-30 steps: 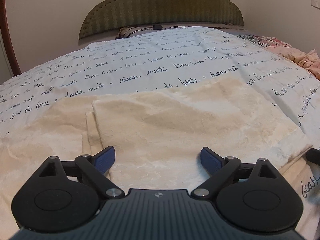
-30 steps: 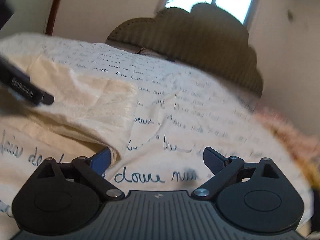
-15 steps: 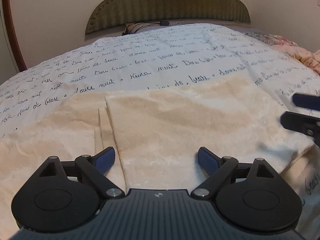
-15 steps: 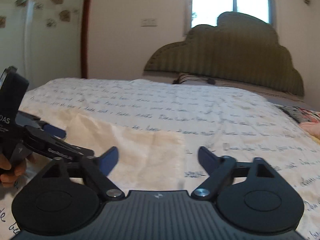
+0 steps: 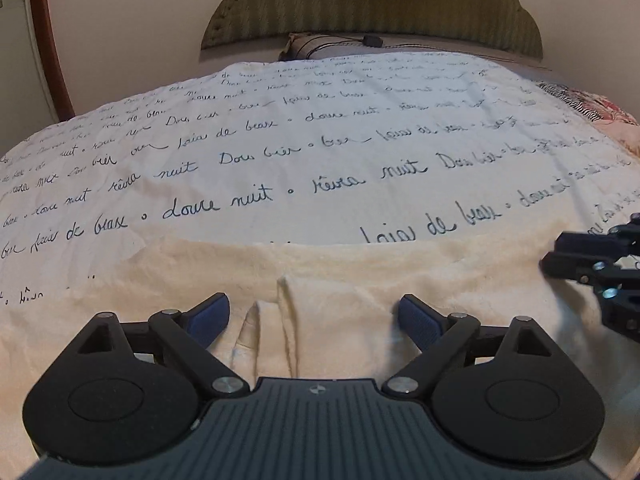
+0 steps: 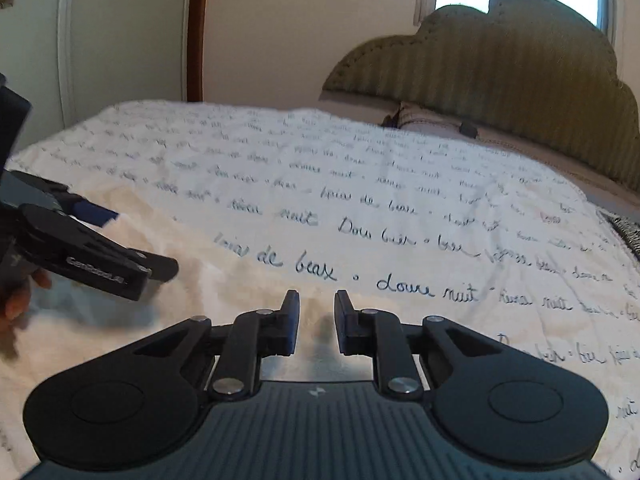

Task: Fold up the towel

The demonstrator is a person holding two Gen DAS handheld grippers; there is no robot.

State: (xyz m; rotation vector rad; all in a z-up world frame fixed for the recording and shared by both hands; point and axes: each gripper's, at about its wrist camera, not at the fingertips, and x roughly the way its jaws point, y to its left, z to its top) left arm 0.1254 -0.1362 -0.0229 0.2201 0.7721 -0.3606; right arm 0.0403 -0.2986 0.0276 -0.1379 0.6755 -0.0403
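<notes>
A cream towel (image 5: 400,268) lies partly folded on the bed, and its upper layer ends in a raised edge (image 5: 286,304) that runs toward me. My left gripper (image 5: 314,316) stands open low over that edge, which lies between its blue pads (image 5: 212,314) with nothing pinched. In the right wrist view the towel (image 6: 224,292) reaches to just under my right gripper (image 6: 318,320). Its jaws are narrowed to a small gap with no cloth visibly pinched. The right gripper (image 5: 554,256) also shows at the towel's right side, and the left gripper (image 6: 138,240) shows at the left.
The white bedspread (image 5: 320,140) with dark handwriting covers the bed beyond the towel. An olive padded headboard (image 5: 372,0) and a pillow (image 5: 320,46) stand at the far end. A floral cloth (image 5: 612,116) lies at the right. A hand (image 6: 20,304) holds the left gripper.
My right gripper's jaws have narrowed from wide open to a small gap, and it has swung toward the towel's far edge. My left gripper has slid over the towel's fold edge, still open.
</notes>
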